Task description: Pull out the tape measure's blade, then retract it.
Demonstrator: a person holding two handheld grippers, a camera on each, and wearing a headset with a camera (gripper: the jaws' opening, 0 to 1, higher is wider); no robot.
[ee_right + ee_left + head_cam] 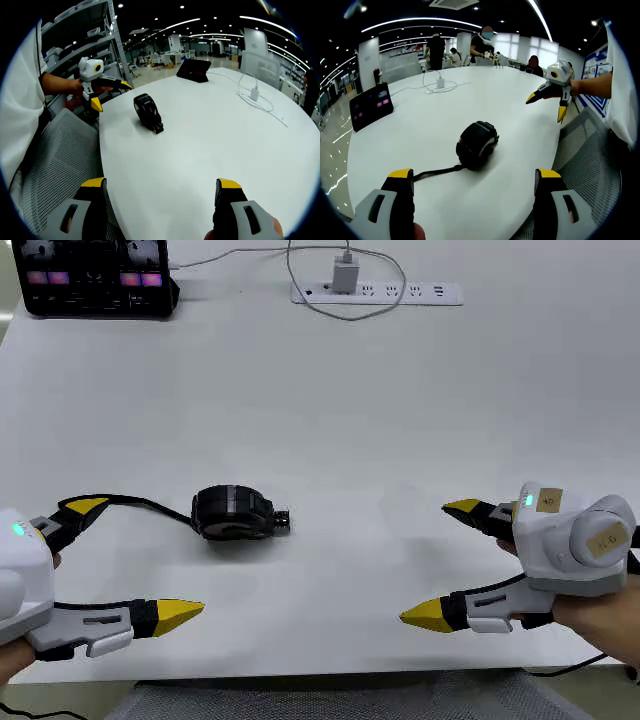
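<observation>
A black tape measure [234, 513] lies on the white table [330, 420], blade hook toward the right and a black strap trailing left. In the left gripper view the tape measure [477, 144] sits just beyond my open left gripper [470, 182], its strap reaching the left finger. In the head view my left gripper [135, 558] is at the lower left, open and empty. My right gripper [440, 560] is open at the lower right, well apart from the tape. The right gripper view has the tape measure [147, 111] far ahead of the right gripper [162, 190].
A power strip [380, 290] with a white charger and cable lies at the table's far edge. A dark tablet [95, 278] stands at the far left corner. A grey mesh chair [60, 165] sits below the near edge. People stand in the background.
</observation>
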